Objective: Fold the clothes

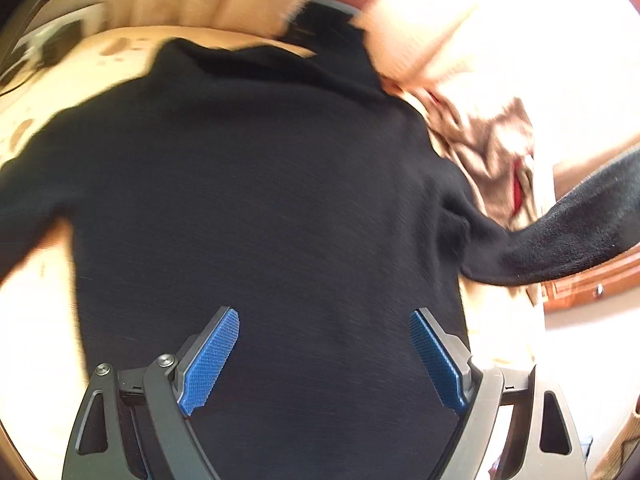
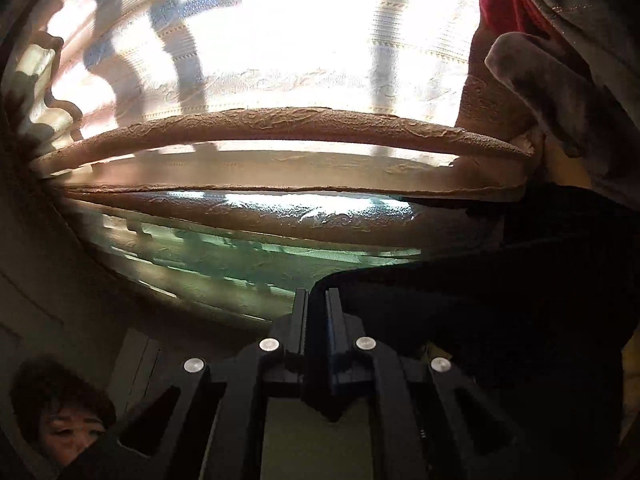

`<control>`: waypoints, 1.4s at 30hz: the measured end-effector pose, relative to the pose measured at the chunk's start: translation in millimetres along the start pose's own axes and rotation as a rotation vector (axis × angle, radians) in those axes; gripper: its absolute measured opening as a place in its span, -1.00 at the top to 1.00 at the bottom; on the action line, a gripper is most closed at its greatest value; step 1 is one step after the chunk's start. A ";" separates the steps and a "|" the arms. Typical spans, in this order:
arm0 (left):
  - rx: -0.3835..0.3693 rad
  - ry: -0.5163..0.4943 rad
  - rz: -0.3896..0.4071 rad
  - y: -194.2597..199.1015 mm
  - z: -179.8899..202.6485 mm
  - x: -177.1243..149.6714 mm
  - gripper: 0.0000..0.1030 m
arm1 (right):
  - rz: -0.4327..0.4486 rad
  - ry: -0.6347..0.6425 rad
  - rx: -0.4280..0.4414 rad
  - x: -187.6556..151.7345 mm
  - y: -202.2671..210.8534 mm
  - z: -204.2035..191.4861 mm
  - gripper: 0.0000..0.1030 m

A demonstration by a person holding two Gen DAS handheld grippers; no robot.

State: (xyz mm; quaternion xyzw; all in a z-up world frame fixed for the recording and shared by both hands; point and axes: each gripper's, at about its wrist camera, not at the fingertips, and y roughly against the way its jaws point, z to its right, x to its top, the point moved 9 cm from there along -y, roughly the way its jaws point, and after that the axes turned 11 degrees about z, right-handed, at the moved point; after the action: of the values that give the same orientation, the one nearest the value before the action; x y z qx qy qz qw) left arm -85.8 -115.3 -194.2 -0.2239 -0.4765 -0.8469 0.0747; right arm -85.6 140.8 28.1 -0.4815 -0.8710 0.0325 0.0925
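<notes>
One black sweater (image 1: 256,184) is lying under the open left hand-held gripper (image 1: 324,354) while the right hand-held gripper (image 2: 318,300) is pinching its fabric.

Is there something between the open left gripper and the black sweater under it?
Nothing visible. The left gripper is open directly over the black sweater, with only dark fabric between its blue pads.
</notes>
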 end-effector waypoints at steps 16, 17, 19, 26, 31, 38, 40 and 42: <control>0.207 0.245 0.139 70.8 -176.5 29.2 -0.73 | -0.735 0.602 -0.587 -241.7 -209.3 226.8 0.52; 0.207 0.245 0.141 72.3 -179.3 29.5 -0.73 | -0.763 0.624 -0.599 -245.3 -205.5 231.8 0.32; 0.208 0.228 0.147 72.0 -178.0 30.3 -0.73 | -0.768 0.645 -0.583 -241.8 -196.4 229.1 0.29; 0.158 0.142 0.178 56.6 -149.5 49.4 -0.73 | -0.577 0.670 -0.624 -171.2 -146.9 200.6 -0.81; 0.225 0.013 0.167 45.5 -146.4 64.8 -0.73 | -0.517 0.753 -0.787 -137.6 -95.1 214.3 -0.81; 0.305 -0.281 0.152 24.5 -133.9 87.6 -0.73 | -0.502 0.821 -1.005 -119.2 -35.3 249.4 -0.81; 0.261 -0.351 0.125 15.3 -120.4 84.8 -0.73 | -0.507 0.826 -1.022 -122.1 -32.1 254.7 -0.82; 0.265 -0.436 0.095 4.9 -113.3 80.2 -0.73 | -0.514 0.852 -1.029 -125.0 -32.7 256.4 -0.82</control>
State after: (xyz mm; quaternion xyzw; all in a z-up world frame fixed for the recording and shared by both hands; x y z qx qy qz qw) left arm -190.3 -206.2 -204.8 -0.4114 -0.5772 -0.7043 0.0386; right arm -97.3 26.0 -234.8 -0.2147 -0.7499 -0.5960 0.1906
